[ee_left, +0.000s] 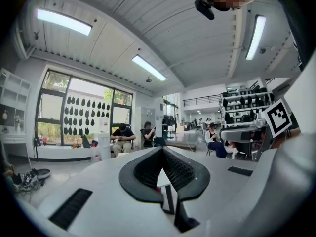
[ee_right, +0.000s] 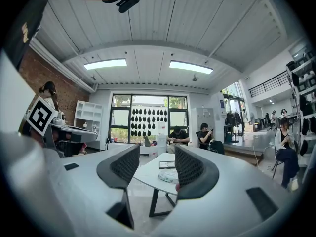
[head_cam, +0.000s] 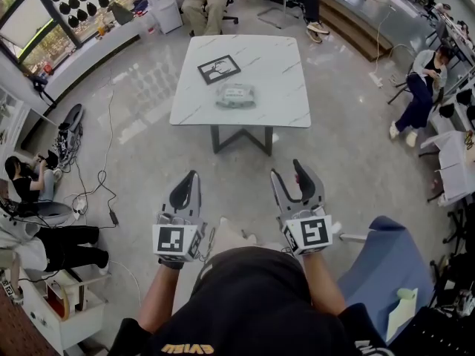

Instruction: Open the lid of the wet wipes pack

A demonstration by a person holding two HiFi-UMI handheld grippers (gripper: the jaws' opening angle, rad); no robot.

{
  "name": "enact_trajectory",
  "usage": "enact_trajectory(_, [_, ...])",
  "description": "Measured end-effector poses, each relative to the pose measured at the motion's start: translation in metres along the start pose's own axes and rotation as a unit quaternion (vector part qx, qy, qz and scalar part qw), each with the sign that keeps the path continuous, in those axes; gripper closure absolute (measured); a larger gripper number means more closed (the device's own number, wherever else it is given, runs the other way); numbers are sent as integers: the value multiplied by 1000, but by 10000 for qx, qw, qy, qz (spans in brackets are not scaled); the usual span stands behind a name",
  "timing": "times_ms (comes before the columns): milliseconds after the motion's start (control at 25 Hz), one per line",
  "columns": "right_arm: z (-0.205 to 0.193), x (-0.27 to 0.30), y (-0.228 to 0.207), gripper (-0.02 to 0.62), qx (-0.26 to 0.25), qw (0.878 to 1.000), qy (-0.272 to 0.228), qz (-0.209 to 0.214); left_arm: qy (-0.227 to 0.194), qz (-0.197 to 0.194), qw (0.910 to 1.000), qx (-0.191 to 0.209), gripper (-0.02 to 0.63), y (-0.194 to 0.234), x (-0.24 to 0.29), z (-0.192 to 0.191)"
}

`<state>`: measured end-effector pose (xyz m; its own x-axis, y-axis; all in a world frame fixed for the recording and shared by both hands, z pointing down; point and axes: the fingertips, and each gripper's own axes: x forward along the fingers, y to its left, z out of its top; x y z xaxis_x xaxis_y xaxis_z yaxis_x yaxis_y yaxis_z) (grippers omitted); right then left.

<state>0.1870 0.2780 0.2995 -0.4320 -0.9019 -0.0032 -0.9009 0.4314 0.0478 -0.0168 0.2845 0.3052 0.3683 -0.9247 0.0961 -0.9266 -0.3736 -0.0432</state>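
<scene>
I see the wet wipes pack [head_cam: 235,95] lying flat on the white table [head_cam: 274,65], towards its near edge and roughly in the middle. It is a pale, greyish-green soft packet with a crinkled, shiny wrap. From here it is too small for me to make out its lid or read any label. A black framed picture [head_cam: 219,69] lies near it, farther back on the table, and the two do not touch.

Both my tools hang in the air well short of the table and touch nothing. The left gripper [head_cam: 185,191] has its jaws together, the tips meeting in its own view, with nothing between them. The right gripper [head_cam: 295,180] has its jaws wide apart and empty. In the right gripper view the pack [ee_right: 168,175] shows far off through the gap.

The only print I can make out is the black-and-white square pattern on the left marker cube [head_cam: 178,241] and the right marker cube [head_cam: 307,233]. The yellow lettering on my black shirt [head_cam: 252,302] is unreadable.
</scene>
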Motion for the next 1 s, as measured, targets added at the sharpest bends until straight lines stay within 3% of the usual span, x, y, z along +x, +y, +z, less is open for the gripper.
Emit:
enact_trajectory(440, [-8, 3, -6, 318, 76, 9999, 85, 32, 33, -8, 10000, 11, 588, -1, 7, -6])
enact_trajectory(840, [-18, 21, -12, 321, 92, 9995, 296, 68, 348, 12, 9992, -220, 589, 0, 15, -28])
enact_trajectory(1000, [-21, 46, -16, 322, 70, 9993, 369, 60, 354, 43, 9991, -232, 588, 18, 35, -29])
